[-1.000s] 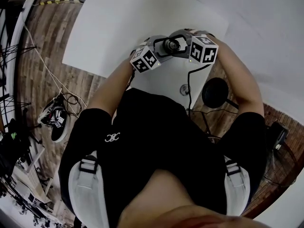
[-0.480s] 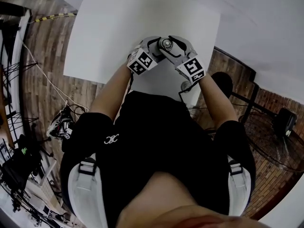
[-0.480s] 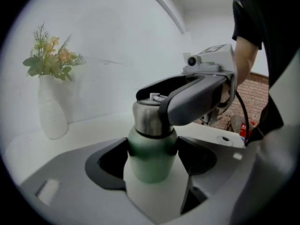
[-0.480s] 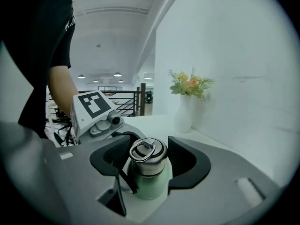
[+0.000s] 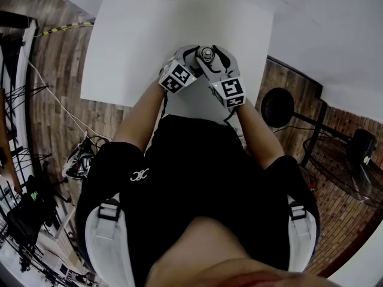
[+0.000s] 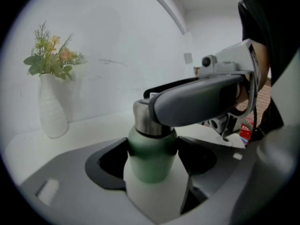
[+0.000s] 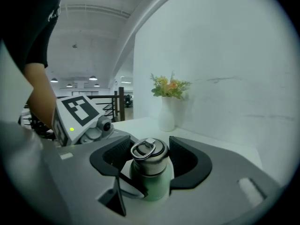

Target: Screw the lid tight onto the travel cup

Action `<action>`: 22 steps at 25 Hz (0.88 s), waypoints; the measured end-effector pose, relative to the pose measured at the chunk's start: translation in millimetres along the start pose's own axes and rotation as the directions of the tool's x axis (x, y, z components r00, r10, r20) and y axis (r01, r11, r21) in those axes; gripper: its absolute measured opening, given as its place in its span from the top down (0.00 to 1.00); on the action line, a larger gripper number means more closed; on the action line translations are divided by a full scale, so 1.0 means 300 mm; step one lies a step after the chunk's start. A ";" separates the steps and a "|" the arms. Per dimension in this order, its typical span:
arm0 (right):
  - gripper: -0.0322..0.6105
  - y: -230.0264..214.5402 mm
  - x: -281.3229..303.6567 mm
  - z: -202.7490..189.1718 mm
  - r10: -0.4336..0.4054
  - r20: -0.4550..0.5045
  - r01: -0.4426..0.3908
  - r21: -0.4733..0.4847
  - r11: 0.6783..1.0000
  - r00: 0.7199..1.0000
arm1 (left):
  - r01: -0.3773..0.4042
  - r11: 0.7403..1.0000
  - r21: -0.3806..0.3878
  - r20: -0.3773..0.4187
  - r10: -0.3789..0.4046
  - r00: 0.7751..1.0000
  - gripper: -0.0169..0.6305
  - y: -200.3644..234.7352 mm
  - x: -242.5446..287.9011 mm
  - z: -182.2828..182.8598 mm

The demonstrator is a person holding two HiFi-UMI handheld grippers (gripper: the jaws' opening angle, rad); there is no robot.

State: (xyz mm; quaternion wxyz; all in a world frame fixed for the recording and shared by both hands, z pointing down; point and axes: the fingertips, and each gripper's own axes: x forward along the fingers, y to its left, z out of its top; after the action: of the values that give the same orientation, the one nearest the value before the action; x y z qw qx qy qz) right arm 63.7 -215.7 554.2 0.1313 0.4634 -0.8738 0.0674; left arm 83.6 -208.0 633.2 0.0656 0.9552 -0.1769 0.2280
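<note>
So the cup [image 7: 157, 187] stands upright, long axis vertical, mouth end up, near the near edge of the white worktop [image 5: 149, 34]. The body is smooth matte green, round, narrowing to a shoulder. The lid [image 7: 149, 154] on top is a brushed steel cylinder with a small metal ring lying flat on it. The left gripper [image 6: 153, 162] is clamped on the green body, dark pads touching both sides. The right gripper [image 7: 151, 165] comes from the other side, higher up, and squeezes the steel lid. A white ribbed vase [image 6: 50, 111] with flowers [image 6: 49, 55] stands by the far wall.
</note>
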 end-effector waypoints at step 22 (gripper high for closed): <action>0.57 0.069 -0.022 -0.095 0.245 -0.853 -0.886 -0.458 0.068 0.460 | 0.002 1.000 -0.004 0.003 -0.002 1.000 0.37 0.009 -0.001 0.008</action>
State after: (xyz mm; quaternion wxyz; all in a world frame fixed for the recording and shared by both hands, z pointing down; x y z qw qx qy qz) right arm 54.9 -192.1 579.6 0.5685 -0.1524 -0.7757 -0.2277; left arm 83.4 -210.8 631.2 0.0676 0.9555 -0.1767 0.2262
